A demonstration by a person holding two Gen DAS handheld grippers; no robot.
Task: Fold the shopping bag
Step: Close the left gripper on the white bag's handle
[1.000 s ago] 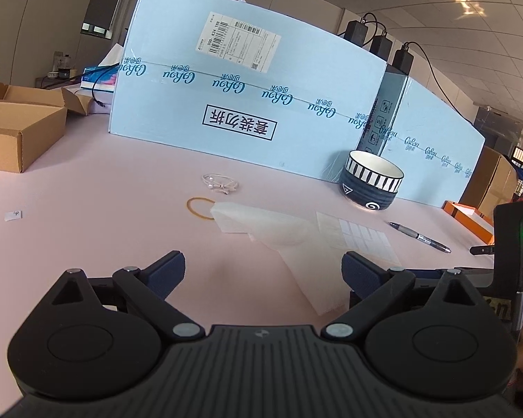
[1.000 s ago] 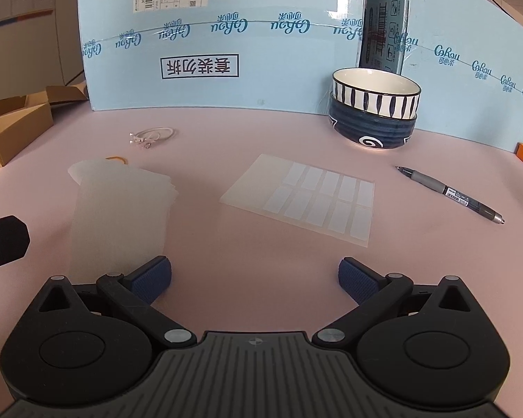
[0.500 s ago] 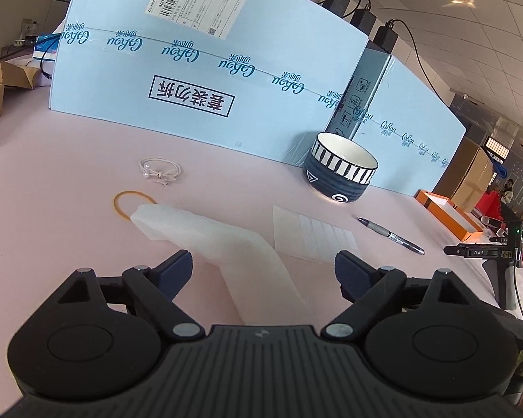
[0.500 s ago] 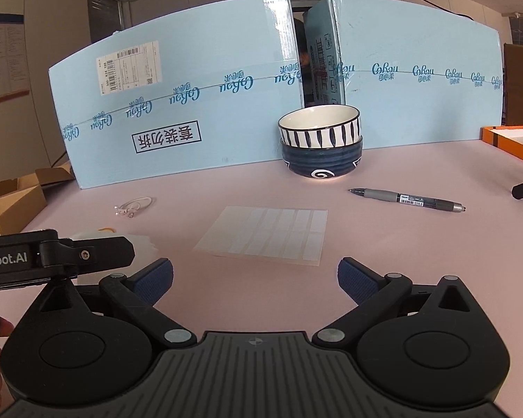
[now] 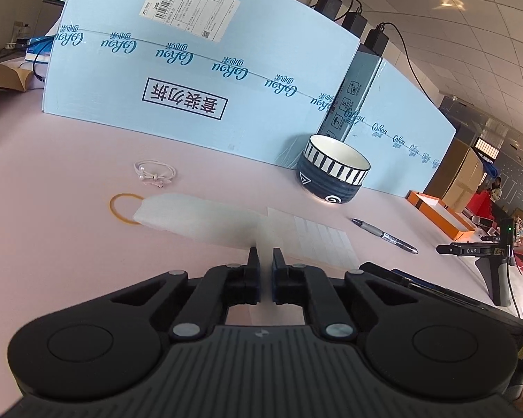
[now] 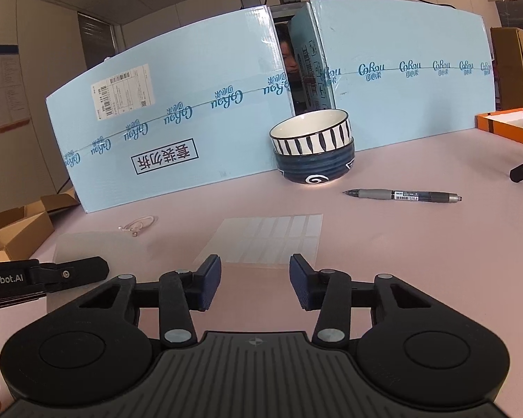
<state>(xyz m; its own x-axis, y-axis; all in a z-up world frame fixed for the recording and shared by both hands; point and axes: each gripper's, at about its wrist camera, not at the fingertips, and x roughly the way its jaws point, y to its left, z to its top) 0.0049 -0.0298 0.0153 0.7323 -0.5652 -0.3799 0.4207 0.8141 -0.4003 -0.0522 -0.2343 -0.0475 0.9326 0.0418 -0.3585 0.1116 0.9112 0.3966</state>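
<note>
The left gripper (image 5: pixel 265 261) has just been closing and is now seen shut on the near end of the shopping bag (image 5: pixel 198 217), a folded translucent white strip stretched toward ten o'clock on the pink counter (image 5: pixel 69 244). The bag's far end overlaps a rubber band (image 5: pixel 116 205). The right gripper (image 6: pixel 255 284) has been closing too; its jaws stand partly apart with nothing between them. At one o'clock from it, a label sheet (image 6: pixel 272 240), a pen (image 6: pixel 401 195) and stacked bowls (image 6: pixel 313 146) are seen.
</note>
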